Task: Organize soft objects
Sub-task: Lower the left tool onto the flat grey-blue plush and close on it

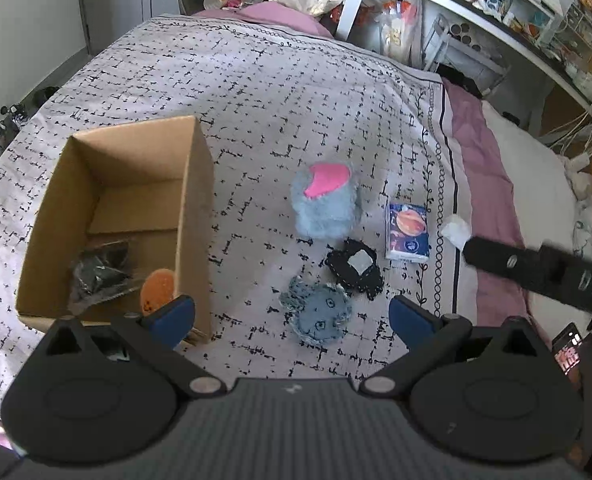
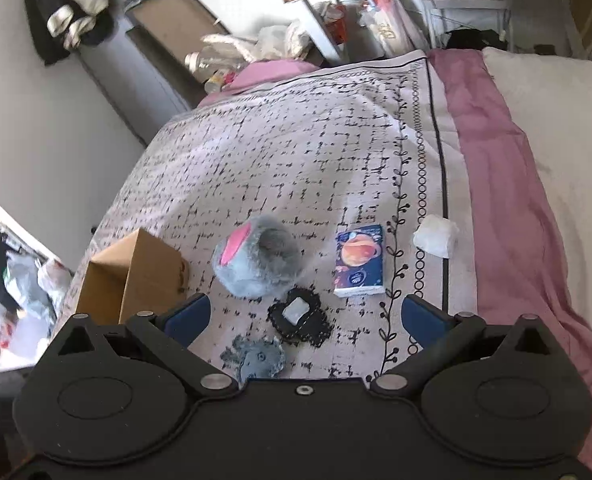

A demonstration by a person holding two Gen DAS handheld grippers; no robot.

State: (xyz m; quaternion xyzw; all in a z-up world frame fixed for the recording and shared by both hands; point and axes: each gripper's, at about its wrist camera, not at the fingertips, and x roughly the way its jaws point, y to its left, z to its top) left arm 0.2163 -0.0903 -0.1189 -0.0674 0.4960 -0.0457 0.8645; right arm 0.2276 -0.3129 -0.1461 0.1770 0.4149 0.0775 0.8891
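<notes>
A cardboard box (image 1: 116,216), already holding a black item and an orange piece, is shown on the bedspread (image 1: 256,92) toward its left edge. Still outside it, near the right edge, are grouped a grey-and-pink plush (image 1: 326,200), a black crocheted piece (image 1: 354,270), a blue-grey crocheted piece (image 1: 316,314), a tissue pack (image 1: 408,232) and a white wad (image 1: 456,230). Both the left gripper (image 1: 292,316) and right gripper (image 2: 302,318) are held apart and empty. A mid-sorting step is judged; descent onto the nearest crocheted piece is required next.

Grey-blue plush (image 1: 326,204) flashes a pink patch, tan cardboard box (image 1: 136,184), white bedspread (image 1: 256,92) crossed with black dashes.
</notes>
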